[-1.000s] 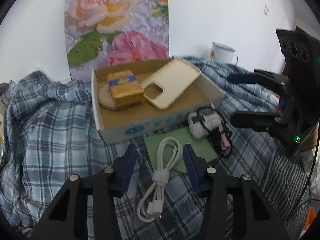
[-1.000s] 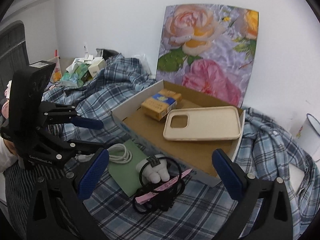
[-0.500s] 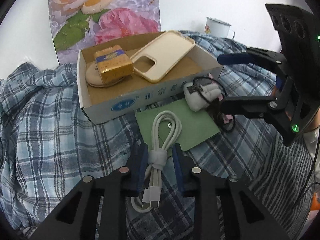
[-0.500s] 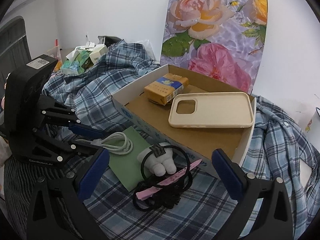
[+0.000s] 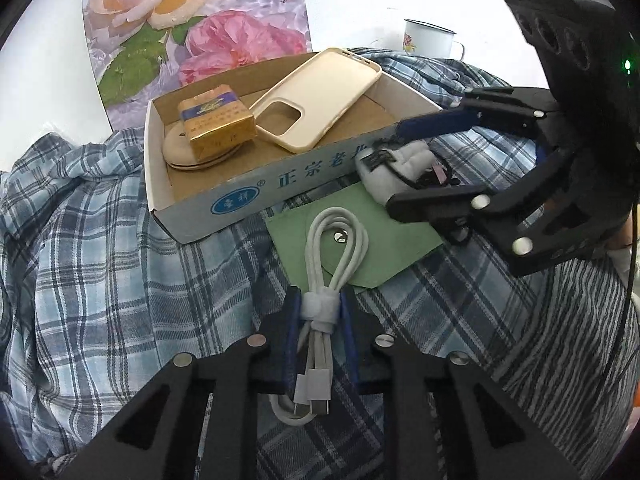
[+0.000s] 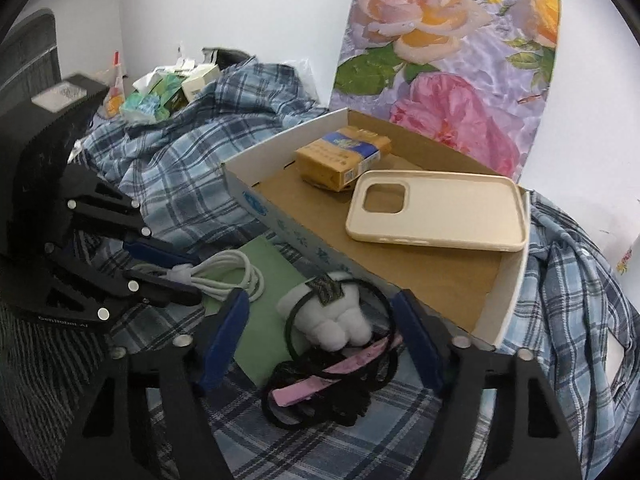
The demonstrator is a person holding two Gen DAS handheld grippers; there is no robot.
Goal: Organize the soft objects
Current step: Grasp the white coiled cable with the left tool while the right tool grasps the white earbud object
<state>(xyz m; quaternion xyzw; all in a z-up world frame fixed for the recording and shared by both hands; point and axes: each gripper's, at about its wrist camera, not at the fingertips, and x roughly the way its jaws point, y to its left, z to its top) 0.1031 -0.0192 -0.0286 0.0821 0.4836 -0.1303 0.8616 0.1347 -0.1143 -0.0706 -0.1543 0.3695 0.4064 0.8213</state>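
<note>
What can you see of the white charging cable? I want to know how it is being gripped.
The white charging cable is coiled into a long loop, bound near one end by a white strap. Its loop lies on a green pouch on the plaid cloth; its plugs point back toward the camera. The left gripper is shut on it at the strap, blue pads on both sides.

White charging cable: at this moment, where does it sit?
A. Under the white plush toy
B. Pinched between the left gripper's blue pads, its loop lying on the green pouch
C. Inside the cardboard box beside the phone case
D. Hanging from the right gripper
B. The left gripper is shut on the white charging cable at its wrap band, and the loop end lies over the green pouch, outside the cardboard box.
</note>
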